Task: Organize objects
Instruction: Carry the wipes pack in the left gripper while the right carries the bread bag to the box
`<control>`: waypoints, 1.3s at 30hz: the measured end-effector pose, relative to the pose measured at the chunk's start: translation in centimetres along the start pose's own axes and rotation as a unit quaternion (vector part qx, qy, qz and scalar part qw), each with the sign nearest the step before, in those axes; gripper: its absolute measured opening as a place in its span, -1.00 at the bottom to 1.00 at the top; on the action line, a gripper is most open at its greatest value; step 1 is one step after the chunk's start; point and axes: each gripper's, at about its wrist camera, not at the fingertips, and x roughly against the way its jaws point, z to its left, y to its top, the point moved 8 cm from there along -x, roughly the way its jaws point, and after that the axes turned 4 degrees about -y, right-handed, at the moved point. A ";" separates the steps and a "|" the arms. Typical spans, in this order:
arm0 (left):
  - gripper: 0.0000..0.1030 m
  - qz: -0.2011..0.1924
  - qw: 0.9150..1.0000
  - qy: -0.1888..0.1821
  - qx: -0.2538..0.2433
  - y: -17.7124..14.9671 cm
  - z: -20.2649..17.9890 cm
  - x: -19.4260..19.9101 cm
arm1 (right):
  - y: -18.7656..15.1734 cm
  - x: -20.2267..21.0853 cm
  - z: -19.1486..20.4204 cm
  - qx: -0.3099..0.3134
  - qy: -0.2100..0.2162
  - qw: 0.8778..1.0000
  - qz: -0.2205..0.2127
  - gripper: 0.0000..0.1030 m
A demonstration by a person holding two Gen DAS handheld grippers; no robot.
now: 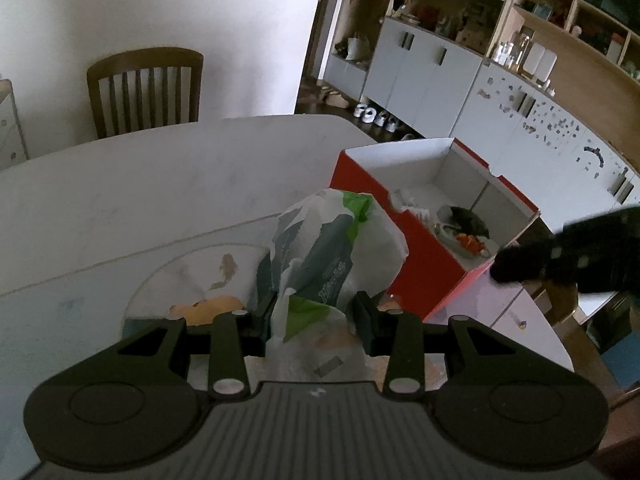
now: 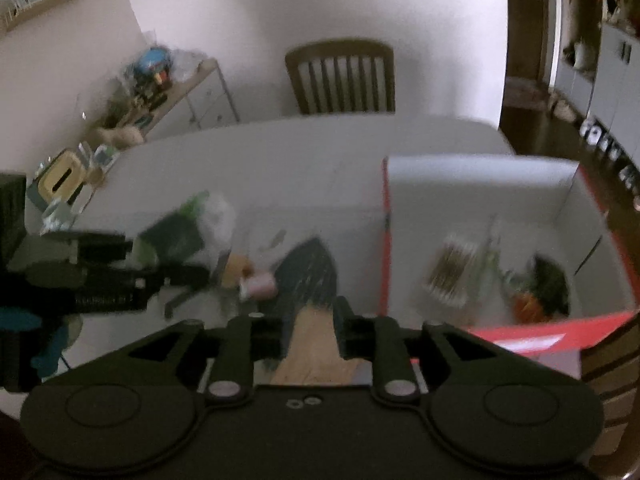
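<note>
My left gripper (image 1: 314, 312) is shut on a crumpled white and green plastic packet (image 1: 328, 248) and holds it above the table, left of the red box (image 1: 424, 264). In the right wrist view the left gripper (image 2: 176, 276) shows at the left with the packet (image 2: 188, 232). My right gripper (image 2: 312, 328) is shut on a brush with a wooden handle (image 2: 312, 344) and dark bristles (image 2: 308, 276), just left of the red box (image 2: 520, 338). The box is open, white inside, and holds cotton swabs (image 2: 450, 272) and a dark item with orange (image 2: 544, 288).
The white table (image 1: 140, 200) has a painted round mat (image 1: 188, 280). A small pink item (image 2: 260, 286) lies on it. A wooden chair (image 1: 144, 88) stands at the far side. White cabinets (image 1: 440, 80) stand right, a cluttered sideboard (image 2: 152, 92) left.
</note>
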 end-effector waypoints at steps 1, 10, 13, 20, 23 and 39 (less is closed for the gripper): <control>-0.25 0.001 1.000 -0.002 0.001 -0.1 0.2 0.0 | -0.7 -0.5 0.3 -0.002 -0.001 1.000 0.009 -0.47; -0.25 0.016 1.000 -0.011 0.004 -1.8 2.5 0.5 | -4.6 -5.2 2.3 -0.010 -0.026 0.998 0.054 0.23; -0.25 0.020 1.000 -0.014 0.005 -2.4 3.3 0.7 | -5.2 -6.9 2.2 -0.030 -0.045 0.997 0.062 0.41; -0.25 0.024 1.000 -0.018 0.008 -3.3 4.6 1.4 | -5.1 -10.1 1.5 -0.065 -0.080 0.993 0.061 0.53; -0.25 0.025 0.999 -0.018 0.009 -3.6 5.0 1.6 | -5.1 -11.0 1.4 -0.078 -0.090 0.991 0.064 0.55; -0.25 0.030 0.999 -0.017 0.012 -4.4 5.6 2.1 | -5.7 -13.5 0.7 -0.074 -0.146 0.984 0.070 0.73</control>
